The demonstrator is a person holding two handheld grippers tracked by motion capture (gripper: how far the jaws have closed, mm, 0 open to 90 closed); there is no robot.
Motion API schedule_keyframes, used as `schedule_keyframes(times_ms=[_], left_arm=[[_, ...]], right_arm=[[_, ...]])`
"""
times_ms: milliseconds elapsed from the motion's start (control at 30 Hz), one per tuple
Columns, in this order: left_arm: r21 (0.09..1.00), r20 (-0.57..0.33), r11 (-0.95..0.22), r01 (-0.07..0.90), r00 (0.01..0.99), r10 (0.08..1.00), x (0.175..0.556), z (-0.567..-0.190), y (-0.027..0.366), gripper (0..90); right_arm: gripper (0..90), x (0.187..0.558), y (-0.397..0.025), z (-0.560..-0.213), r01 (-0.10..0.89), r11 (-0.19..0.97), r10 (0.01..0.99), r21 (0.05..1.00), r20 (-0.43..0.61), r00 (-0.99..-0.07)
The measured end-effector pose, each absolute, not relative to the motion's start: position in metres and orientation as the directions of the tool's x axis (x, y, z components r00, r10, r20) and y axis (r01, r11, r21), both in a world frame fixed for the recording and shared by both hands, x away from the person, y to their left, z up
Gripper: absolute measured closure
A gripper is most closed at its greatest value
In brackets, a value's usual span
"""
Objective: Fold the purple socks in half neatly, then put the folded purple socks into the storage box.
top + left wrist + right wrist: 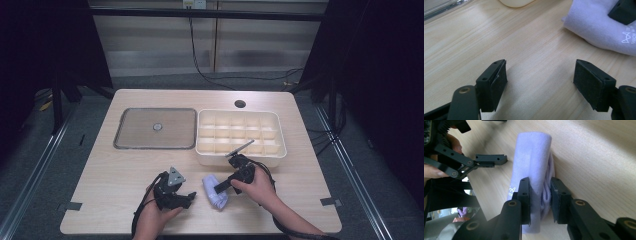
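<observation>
A: Why do you hold the right gripper [540,195] so low on the rolled lilac cloth [534,157]?

B: You grip it across the folded end, with both jaws clenched on the layers, so I think the roll cannot open when you lift it. The cloth lies on the wooden table [115,170], near your edge, in front of the white divided box [239,132] and between your two hands.

A: And the left gripper [189,197]?

B: Its jaws are released and stand wide apart over the bare wood, holding nothing. It points toward the cloth from just beside it, so you are probably ready to support the other end, or you have only parked it there.

A: How many things do you count?

B: One cloth, two grippers, one box and one flat grey tray [155,128] with a small round thing in its middle. The box stands right of the tray, almost touching it. I see three rows of compartments in the box, and they look empty. Their number in each row I cannot tell surely.

A: So the box is the target?

B: Likely yes, because it stands close behind your right hand [260,187].
</observation>
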State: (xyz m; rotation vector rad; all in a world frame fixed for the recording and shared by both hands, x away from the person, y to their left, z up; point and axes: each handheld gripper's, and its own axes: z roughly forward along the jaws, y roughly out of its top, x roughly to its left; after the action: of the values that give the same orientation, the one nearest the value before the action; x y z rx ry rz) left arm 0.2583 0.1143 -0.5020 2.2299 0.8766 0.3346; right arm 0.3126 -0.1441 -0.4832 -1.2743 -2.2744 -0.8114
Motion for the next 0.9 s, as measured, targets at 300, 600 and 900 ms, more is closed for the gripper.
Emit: schedule_keyframes(times_ms=[300,600,900], left_arm=[[0.709,-0.015,-0.513,0.483,0.738,0.674,0.258,-0.504,0.113,22.1],[0.713,-0.014,-0.512,0.479,0.740,0.672,0.258,-0.505,0.113,19.7],[0.724,-0.016,-0.505,0.471,0.742,0.670,0.258,-0.507,0.113,18.5]], right_arm=[[72.4,0.314,-0.158,-0.467,0.854,0.420,0.635,0.307,0.573,-0.518],[72.3,0.316,-0.177,-0.446,0.847,0.427,0.663,0.317,0.527,-0.531],[72.3,0.319,-0.191,-0.429,0.844,0.432,0.682,0.319,0.496,-0.537]])
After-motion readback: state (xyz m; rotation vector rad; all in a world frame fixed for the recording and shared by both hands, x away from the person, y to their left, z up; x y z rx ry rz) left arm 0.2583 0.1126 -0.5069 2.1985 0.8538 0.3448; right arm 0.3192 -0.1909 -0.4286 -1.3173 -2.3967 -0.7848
